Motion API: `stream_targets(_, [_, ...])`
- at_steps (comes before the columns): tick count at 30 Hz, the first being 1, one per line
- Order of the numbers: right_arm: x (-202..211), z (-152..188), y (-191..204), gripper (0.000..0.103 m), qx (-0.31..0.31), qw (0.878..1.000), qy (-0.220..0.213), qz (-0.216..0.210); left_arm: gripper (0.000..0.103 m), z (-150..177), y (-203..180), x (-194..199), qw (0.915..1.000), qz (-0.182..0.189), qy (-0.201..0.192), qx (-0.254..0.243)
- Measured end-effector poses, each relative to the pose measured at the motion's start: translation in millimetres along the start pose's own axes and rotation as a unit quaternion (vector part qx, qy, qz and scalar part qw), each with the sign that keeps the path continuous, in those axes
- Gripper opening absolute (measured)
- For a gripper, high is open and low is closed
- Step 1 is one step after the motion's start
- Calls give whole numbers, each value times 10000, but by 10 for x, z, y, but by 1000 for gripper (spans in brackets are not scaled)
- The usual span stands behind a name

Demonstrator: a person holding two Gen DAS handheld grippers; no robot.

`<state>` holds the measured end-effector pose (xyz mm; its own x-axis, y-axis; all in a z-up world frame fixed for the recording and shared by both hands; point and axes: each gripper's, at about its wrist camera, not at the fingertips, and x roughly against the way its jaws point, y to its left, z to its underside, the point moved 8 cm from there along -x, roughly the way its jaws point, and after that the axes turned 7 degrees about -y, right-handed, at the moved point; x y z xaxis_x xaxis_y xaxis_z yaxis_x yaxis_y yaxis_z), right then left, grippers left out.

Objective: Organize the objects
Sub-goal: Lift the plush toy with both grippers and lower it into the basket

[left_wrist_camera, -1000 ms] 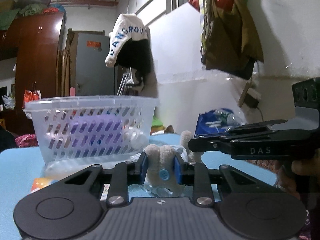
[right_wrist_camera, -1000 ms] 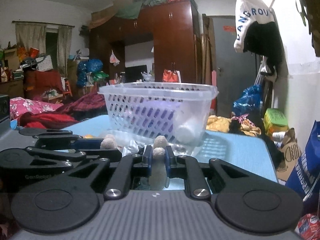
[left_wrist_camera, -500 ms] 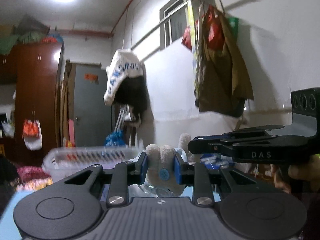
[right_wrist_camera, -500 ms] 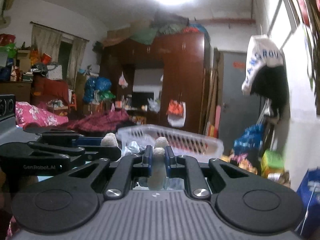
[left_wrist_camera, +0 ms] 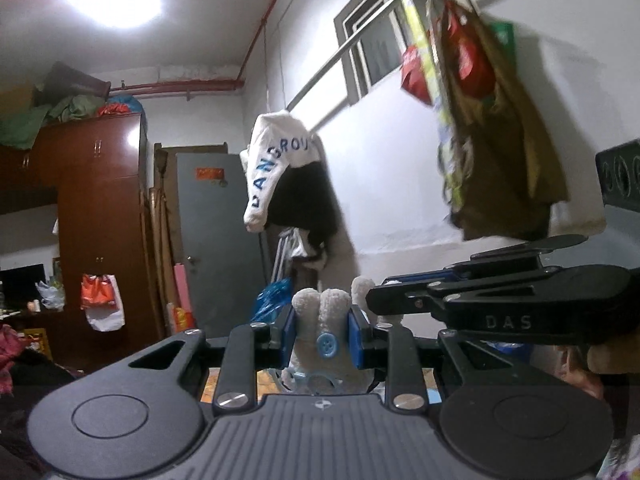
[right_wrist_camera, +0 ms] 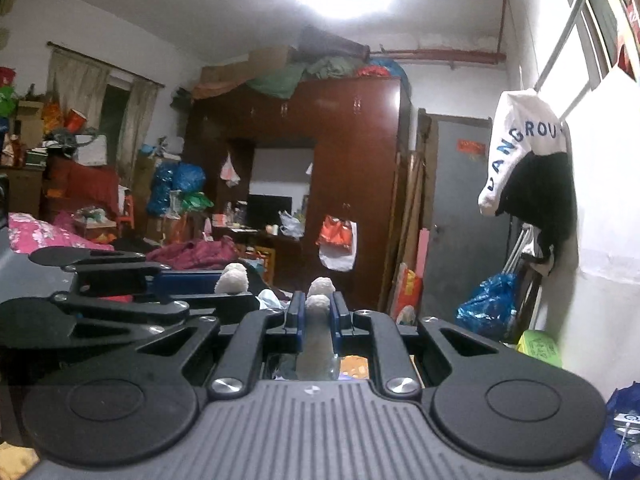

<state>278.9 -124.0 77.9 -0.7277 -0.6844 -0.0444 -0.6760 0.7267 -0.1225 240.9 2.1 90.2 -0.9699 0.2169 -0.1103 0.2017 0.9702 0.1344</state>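
A small beige plush toy [left_wrist_camera: 322, 322] with a blue button, wrapped in clear plastic, is held up in the air by both grippers. My left gripper [left_wrist_camera: 322, 328] is shut on the toy's body. My right gripper [right_wrist_camera: 318, 314] is shut on a thin fuzzy limb of the same toy [right_wrist_camera: 318, 320]. The right gripper shows from the side in the left wrist view [left_wrist_camera: 400, 304]. The left gripper shows in the right wrist view [right_wrist_camera: 224, 300] with the toy's ears beside it. The basket and table are out of view.
A brown wardrobe [right_wrist_camera: 352, 184] and grey door [left_wrist_camera: 216, 240] stand at the back. Clothes hang from a rail on the white wall [left_wrist_camera: 280, 176]. A cluttered bed [right_wrist_camera: 44, 236] is at far left. Bags [right_wrist_camera: 488, 308] lie on the floor.
Both grippers have risen and tilted up together with the plush toy. The white basket and blue table have dropped below the views. The grips have not changed.
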Motion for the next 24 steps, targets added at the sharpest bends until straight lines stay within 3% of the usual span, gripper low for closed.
stream_targets(15, [-476,429,-363,14,-308,9977,425,434,30,439,159,-1003,9970,-152,668,-356])
stream_targets(24, [-539,626,-450,14,-343,9963,603,506,29,789,119,-1167,9895,-116,1178,-830])
